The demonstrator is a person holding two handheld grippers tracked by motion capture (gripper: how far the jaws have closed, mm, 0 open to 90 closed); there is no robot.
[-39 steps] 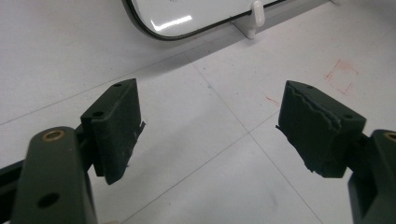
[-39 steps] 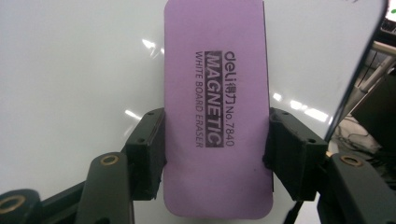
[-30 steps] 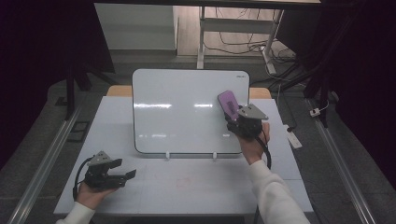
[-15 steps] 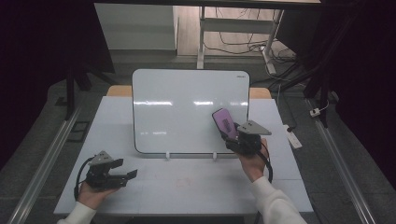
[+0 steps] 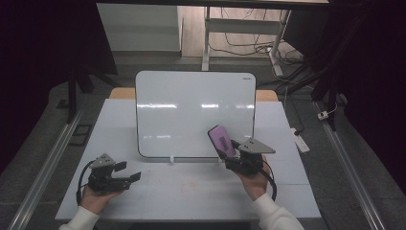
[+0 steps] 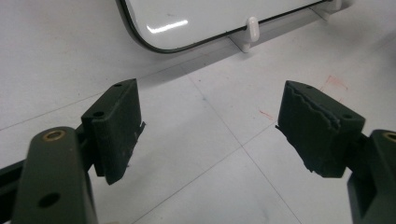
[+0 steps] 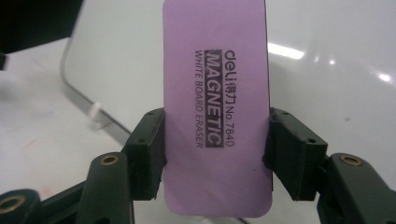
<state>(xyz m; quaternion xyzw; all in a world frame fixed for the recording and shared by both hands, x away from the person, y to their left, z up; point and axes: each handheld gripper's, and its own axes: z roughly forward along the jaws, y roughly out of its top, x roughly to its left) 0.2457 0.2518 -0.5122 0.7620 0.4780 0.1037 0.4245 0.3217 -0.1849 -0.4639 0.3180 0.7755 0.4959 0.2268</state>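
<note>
I have the purple whiteboard eraser (image 7: 217,112) clamped across its width in my right gripper (image 5: 238,155), one of the fingers (image 7: 148,154) pressed against each long edge. In the right gripper view its long axis runs straight away from the gripper, the printed face turned to the camera, the rounded near end sitting low between the fingers and the far end reaching out over the board. In the high view the eraser (image 5: 221,139) stands tilted, its free end up and leaning left toward the lower right part of the whiteboard (image 5: 191,110); I cannot tell whether it touches the board surface or hangs just in front of it.

The whiteboard stands propped on small white feet (image 5: 171,159) near the middle of the table (image 5: 191,196), and its face looks clean apart from the light reflections. Faint red marks (image 5: 184,186) sit on the table in front of it.

I judge the step in hand to be carrying the eraser at the board's lower right, either wiping or lifting off. The next move calls for a firm hold and the felt side, which I cannot see, kept flat to the board.

My left gripper (image 5: 125,177) rests low at the near left of the table, its fingers (image 6: 116,128) spread wide with nothing between them.
</note>
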